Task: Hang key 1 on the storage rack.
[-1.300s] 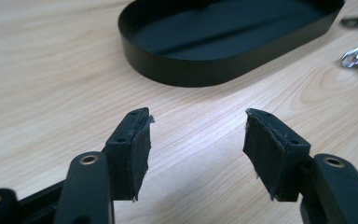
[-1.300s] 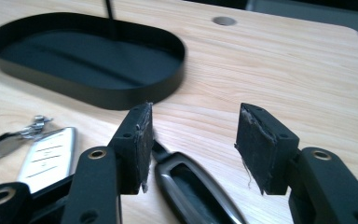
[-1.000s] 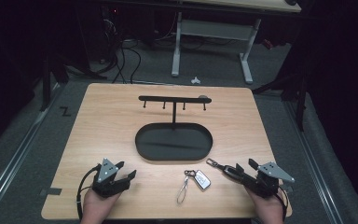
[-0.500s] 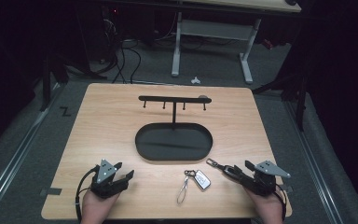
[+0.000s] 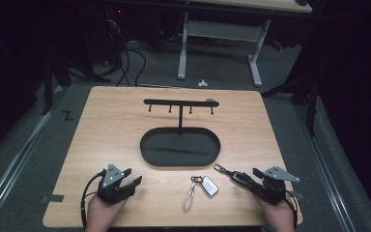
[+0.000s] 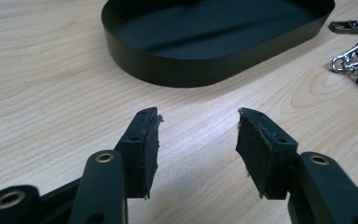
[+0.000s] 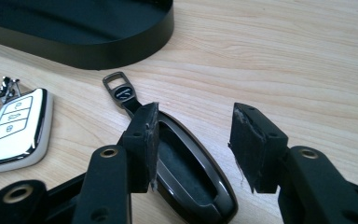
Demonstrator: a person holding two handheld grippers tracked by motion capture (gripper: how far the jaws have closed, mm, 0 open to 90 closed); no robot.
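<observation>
A dark key fob [image 7: 186, 175] with a short strap and metal loop [image 7: 120, 92] lies flat on the wooden table [image 5: 111, 130]. My right gripper [image 7: 193, 121] straddles it. Its jaws have just been closing, but they stand apart: the left pad [image 7: 142, 135] is at the fob's edge and the right pad is off it. From above, that gripper [image 5: 245, 181] is at the front right with the fob's strap [image 5: 223, 170] poking out. A white key fob [image 5: 210, 186] with a ring lies just to its left. My left gripper [image 6: 198, 126] rests open over bare wood at the front left [image 5: 131, 182].
A black key stand has an oval tray [image 5: 180, 146] as its base in the middle of the table. A hook bar [image 5: 180, 102] on a post rises behind it. The white fob [image 7: 16, 126] and its clip [image 6: 354, 58] lie between the two grippers.
The right gripper's jaws have drawn closer together around the dark fob. The left gripper and both fobs have stayed where they were.
</observation>
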